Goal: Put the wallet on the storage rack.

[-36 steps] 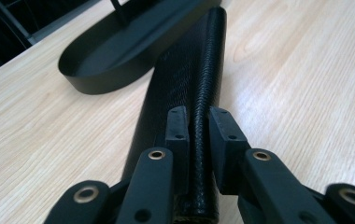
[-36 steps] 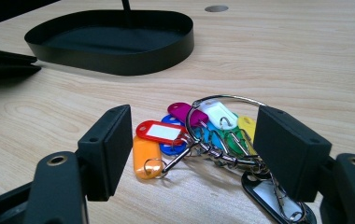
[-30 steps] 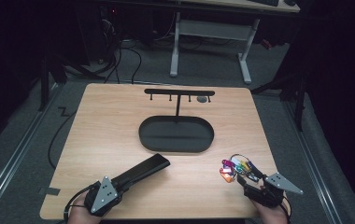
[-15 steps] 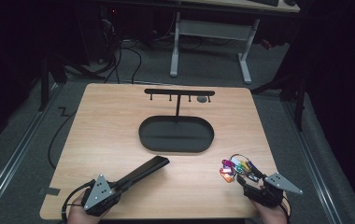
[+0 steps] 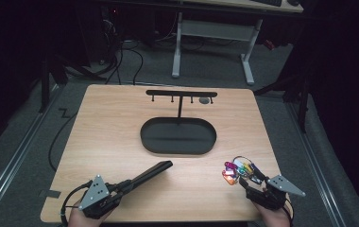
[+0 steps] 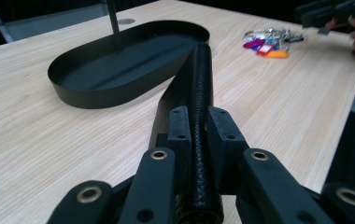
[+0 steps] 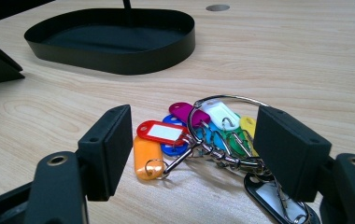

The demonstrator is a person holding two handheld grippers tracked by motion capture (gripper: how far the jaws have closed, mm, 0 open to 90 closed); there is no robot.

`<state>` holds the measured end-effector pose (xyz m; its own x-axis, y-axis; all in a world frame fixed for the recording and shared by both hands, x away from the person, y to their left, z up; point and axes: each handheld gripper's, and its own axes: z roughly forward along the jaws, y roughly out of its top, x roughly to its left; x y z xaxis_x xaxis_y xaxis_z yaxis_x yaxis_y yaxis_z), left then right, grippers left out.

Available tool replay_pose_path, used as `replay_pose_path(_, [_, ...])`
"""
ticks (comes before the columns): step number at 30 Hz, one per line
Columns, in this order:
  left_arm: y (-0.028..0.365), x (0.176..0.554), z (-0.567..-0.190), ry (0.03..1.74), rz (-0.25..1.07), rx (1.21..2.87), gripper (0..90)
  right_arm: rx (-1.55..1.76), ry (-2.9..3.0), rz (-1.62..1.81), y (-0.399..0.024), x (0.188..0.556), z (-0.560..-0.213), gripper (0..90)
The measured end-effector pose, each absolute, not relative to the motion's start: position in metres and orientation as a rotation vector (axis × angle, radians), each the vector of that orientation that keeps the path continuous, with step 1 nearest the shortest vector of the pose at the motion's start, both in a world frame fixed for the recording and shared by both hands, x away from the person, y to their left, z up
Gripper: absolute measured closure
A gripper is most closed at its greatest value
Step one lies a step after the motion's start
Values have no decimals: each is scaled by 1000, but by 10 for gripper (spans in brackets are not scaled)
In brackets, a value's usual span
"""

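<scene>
A long black case with a leather-textured edge [image 5: 151,172] [image 6: 202,70] lies low over the near left of the table, pointing at the tray. My left gripper [image 5: 128,183] [image 6: 199,126] is shut on its near end, pads pressing both sides. A bunch of coloured key tags on a metal ring [image 5: 238,169] [image 7: 166,133] lies at the near right. My right gripper [image 5: 246,182] [image 7: 196,144] stands open around that bunch, one jaw on each side, with the pads [image 7: 112,144] off the tags.
A black oval tray [image 5: 144,137] [image 6: 96,98] [image 7: 119,63] sits mid-table, with a thin post rising to a hook bar [image 5: 181,93]. A small round hole [image 5: 205,100] lies in the tabletop behind it. The table's near edge runs just under both hands.
My left gripper has shifted slightly to the left with the black case still in it. The right gripper and the key bunch have stayed put.
</scene>
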<state>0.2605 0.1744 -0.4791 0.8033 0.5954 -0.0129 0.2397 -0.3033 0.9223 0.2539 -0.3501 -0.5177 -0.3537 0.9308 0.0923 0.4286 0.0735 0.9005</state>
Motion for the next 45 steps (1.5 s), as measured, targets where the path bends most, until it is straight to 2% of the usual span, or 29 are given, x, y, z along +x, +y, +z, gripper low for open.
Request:
replay_pose_path(12, [190,271,-486,728,370,1811,801,1348,1837,1247,-349,255,-519,290])
replay_pose_path(23, [200,278,-490,796,417,1745,770,1359,1839,1246,-349,256,-520,290])
replay_pose_path(37, [198,281,-495,782,401,1787,615,1354,1846,1245,-349,256,-520,291])
replay_pose_path(45, [194,280,-495,760,429,1829,594,1352,1849,1244,-349,256,-520,292])
